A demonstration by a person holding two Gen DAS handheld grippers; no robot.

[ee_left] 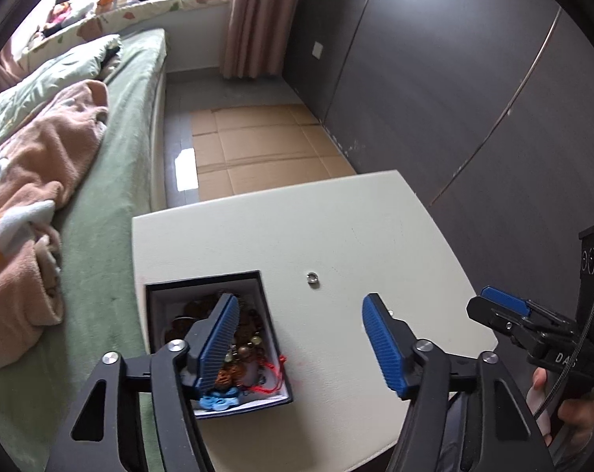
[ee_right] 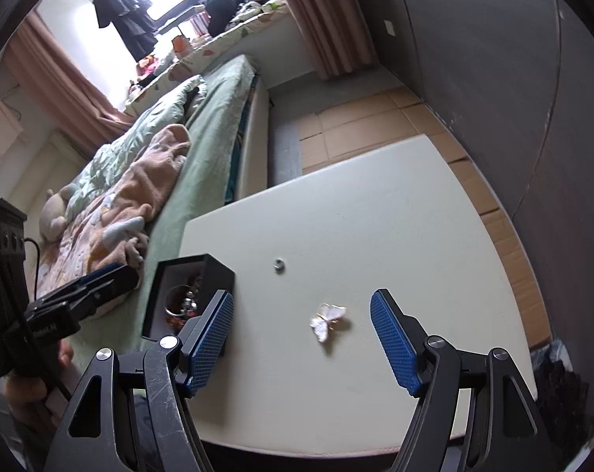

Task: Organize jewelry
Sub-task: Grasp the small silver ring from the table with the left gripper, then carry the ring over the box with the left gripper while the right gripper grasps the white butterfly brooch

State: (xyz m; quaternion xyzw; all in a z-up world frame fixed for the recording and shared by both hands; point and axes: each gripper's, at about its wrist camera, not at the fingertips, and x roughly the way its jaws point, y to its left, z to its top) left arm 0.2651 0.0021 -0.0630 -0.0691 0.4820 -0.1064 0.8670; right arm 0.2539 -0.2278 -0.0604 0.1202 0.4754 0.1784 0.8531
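Jaws, left view: left gripper (ee_left: pixel 300 342) spread, nothing between; one finger hangs over the black box (ee_left: pixel 253 281), likely lining up a drop.
Box contents: beads, red cord, blue piece, all tangled.
Ring (ee_left: pixel 311 277): small, silver, loose on the counter (ee_left: pixel 336 228) just beyond the box.
Jaws, right view: right gripper (ee_right: pixel 301 340) parted, straddling the butterfly brooch (ee_right: pixel 327 320) without touching, probably the next pick.
Brooch: white wings, gold edging, flat on the counter.

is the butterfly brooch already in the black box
No, the butterfly brooch lies on the white table, outside the black box and between the right gripper's open fingers.
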